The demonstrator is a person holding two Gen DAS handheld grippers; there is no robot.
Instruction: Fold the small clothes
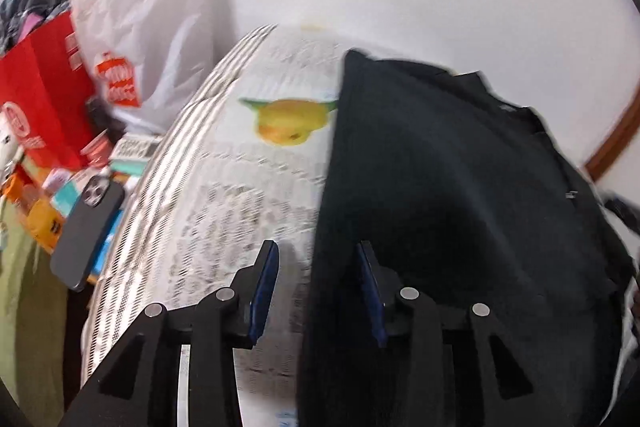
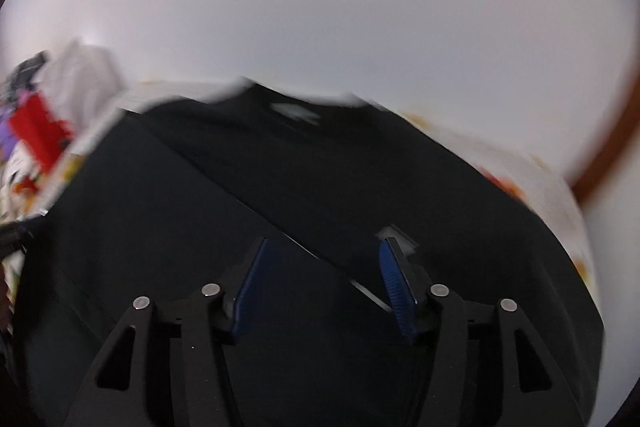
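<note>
A black garment (image 1: 460,187) lies spread on a newspaper-covered table (image 1: 248,163). In the left wrist view my left gripper (image 1: 318,247) hovers at the garment's left edge; its jaws stand apart with nothing pressed between the blue pads, the edge running under the gap. In the blurred right wrist view the same black garment (image 2: 280,187) fills the lower frame, with a fold line running diagonally across it. My right gripper (image 2: 324,243) is above it with wide-apart jaws and nothing gripped.
Left of the table sit a dark phone (image 1: 86,227), a red bag (image 1: 44,107), a white plastic bag (image 1: 148,39) and several small packets. A white wall rises behind, with a brown rail (image 1: 612,139) at the right.
</note>
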